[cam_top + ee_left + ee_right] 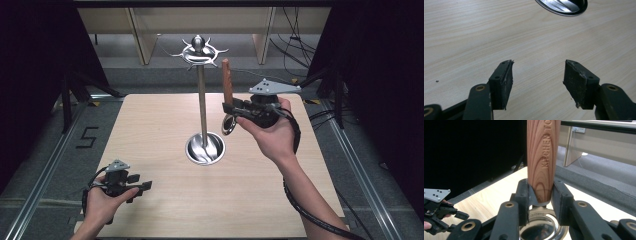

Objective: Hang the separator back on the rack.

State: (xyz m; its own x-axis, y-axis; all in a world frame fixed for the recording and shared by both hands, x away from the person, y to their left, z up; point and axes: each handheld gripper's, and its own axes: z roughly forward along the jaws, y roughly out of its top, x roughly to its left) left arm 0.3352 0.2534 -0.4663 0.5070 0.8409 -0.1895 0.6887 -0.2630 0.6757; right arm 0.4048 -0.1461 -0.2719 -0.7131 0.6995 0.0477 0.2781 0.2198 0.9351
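Wood-handled ladle (227,90) sits in your right gripper (231,109), raised above the table (160,125) just to the right of the steel rack (202,100). The jaws are partly closed and clamp the handle at its lower end, where wood meets metal; in the right gripper view the pads (522,195) press on both sides of the handle (543,157), with the shiny bowl (541,230) just below them. You hold it with the handle up and the bowl down, which puts the handle's free top near the level of the hooks (200,51) at the head of the rack. That looks like the reason for the pose: the top end is probably what has to meet a hook, so gripping low leaves it clear. Whether the handle's tip has a hole or loop cannot be told from these views.

Your left gripper (142,187) waits low at the near left corner of the table, well apart from the rack. Its jaws stand wide open with nothing between them; the left gripper view shows bare tabletop between the pads (505,82) and the edge of the rack's round base (564,6) farther ahead. Keeping it there leaves the space around the post free, and it is close enough to steady the base if the rack tips.
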